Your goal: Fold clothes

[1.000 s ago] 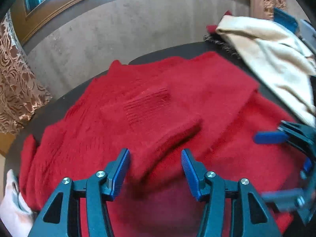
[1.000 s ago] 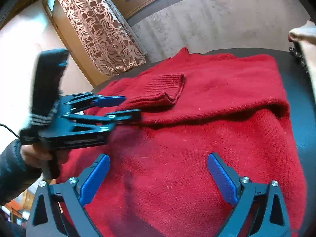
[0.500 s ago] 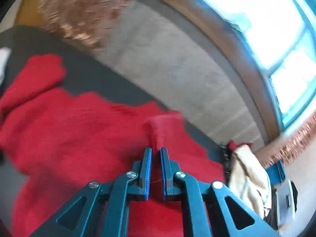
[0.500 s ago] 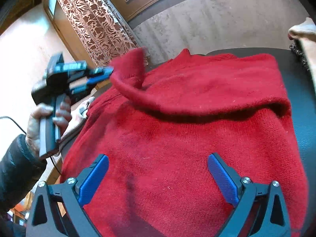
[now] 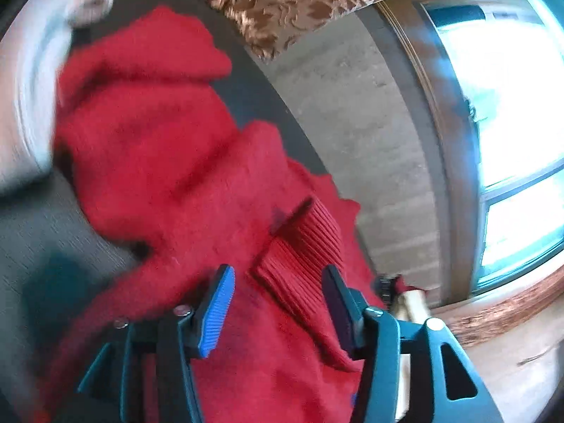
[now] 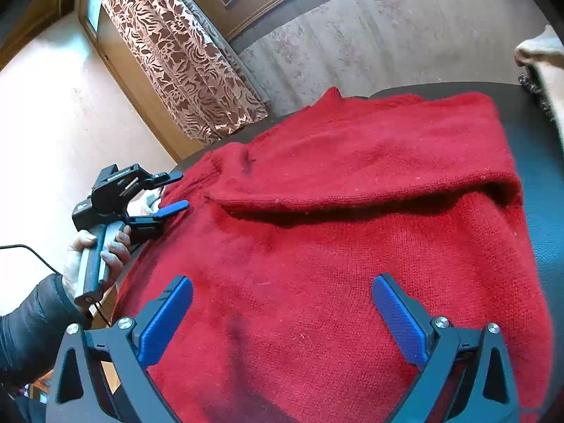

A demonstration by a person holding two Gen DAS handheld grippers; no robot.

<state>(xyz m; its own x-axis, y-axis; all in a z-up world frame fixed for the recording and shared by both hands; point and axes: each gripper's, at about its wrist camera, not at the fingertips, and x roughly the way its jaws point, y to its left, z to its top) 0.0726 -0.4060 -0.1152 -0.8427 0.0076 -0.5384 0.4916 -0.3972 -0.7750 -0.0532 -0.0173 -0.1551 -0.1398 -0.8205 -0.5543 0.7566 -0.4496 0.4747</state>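
Right wrist view shows our right gripper [image 6: 282, 317] wide open and empty, low in the frame over the red sweater [image 6: 352, 246], which lies spread on the dark table [image 6: 539, 176] with its top part folded over. At center left our left gripper [image 6: 172, 194] is parted too, holding nothing; in its own view the ribbed cuff [image 5: 303, 268] lies between the open fingers [image 5: 216, 310]. To fold well, we should lay this sleeve flat across the body and smooth the ridge. A patterned curtain [image 6: 183, 56] hangs upper left beside a grey wall [image 6: 387, 35]; cream cloth [image 6: 543, 53] sits at the right edge.
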